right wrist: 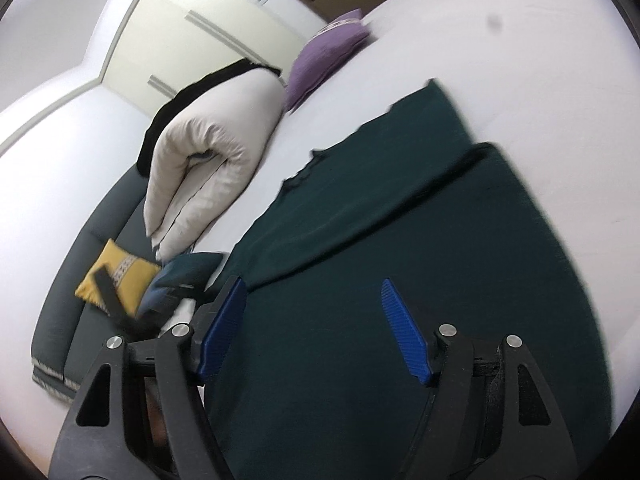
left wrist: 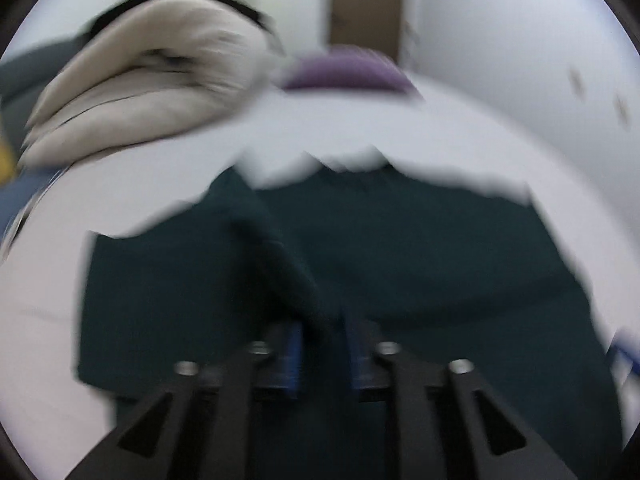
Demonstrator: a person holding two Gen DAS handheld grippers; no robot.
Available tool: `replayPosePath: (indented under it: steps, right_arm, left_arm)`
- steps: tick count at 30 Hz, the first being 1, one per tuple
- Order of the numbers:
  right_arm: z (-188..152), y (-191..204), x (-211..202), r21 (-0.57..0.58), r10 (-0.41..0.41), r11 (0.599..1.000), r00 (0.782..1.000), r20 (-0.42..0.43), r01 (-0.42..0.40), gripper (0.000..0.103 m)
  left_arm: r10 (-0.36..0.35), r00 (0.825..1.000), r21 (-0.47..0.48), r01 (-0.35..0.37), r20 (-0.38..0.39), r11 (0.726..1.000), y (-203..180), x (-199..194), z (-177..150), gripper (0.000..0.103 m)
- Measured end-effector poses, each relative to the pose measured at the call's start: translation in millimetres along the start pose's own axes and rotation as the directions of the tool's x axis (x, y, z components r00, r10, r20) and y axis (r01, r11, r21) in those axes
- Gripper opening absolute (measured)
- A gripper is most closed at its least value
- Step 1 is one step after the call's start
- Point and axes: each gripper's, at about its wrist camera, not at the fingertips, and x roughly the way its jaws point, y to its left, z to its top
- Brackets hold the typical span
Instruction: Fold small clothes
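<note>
While the left view is blurred throughout, the left claw (left wrist: 320, 354) shows its blue pads standing narrowly apart, with a raised ridge of the dark green garment (left wrist: 360, 264) running in between them; whether the pads press on that fold cannot be told. The right claw (right wrist: 316, 324) stands wide, its ribbed blue pads well apart and nothing gripped; it hovers over the same dark green garment (right wrist: 420, 248), which fills the space below and between them.

The garment lies spread on a bed covered by a white sheet (right wrist: 540, 60), with one flap folded over along a diagonal crease and a jagged edge at its far side. No brand, label or legible writing appears on the cloth or the claws.

Beyond the garment, a folded cream duvet (right wrist: 200, 160) with a black edge rests at the bed's side, and a purple cushion (right wrist: 324, 60) sits further back. Beside the bed stands a dark grey sofa (right wrist: 68, 312) carrying a yellow cushion (right wrist: 120, 276) with a patterned band. White wardrobe doors (right wrist: 208, 24) with metal handles close the room behind.
</note>
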Motion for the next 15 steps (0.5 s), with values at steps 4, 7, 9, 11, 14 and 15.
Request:
replayPosePath:
  steps: [4,7,9,11,14,15]
  right_arm:
    - [11.4,-23.7,-7.9,0.014,-0.043,0.999,0.999,-0.007,0.043,0.069]
    - [19.1,-33.8,-4.4,0.004,-0.057,0.998,0.998,-0.029,0.057,0.070]
    - [23.8,-34.7,4.9,-0.002,-0.065,0.998,0.997,-0.043,0.065,0.070]
    - [28.8,-31.7,21.6,0.004,-0.052,0.999,0.996,-0.070,0.052,0.070]
    - [28.9,-13.5,55.3,-0.026,-0.024,0.999,0.991,-0.135,0.021,0.070]
    - [27.8,-4.9,68.5,-0.046,-0.017,0.999,0.987,-0.161,0.009,0.070]
  left_arm:
    - [0.042,0.999,0.086,-0.042,0.006,0.995,-27.6,-3.7,-18.4,0.079]
    - [0.037,0.999,0.070,-0.039,0.023,0.997,-14.5,-21.3,-27.6,0.086]
    - [0.024,0.999,0.037,-0.025,0.025,0.999,1.8,-31.1,-33.0,0.089]
    - [-0.005,1.000,-0.012,0.005,0.029,1.000,17.5,-43.2,-39.8,0.091]
    - [-0.035,0.999,-0.081,0.038,0.037,0.996,46.7,-55.9,-55.6,0.091]
    - [-0.048,0.998,-0.124,0.053,0.040,0.991,61.4,-59.3,-59.7,0.091]
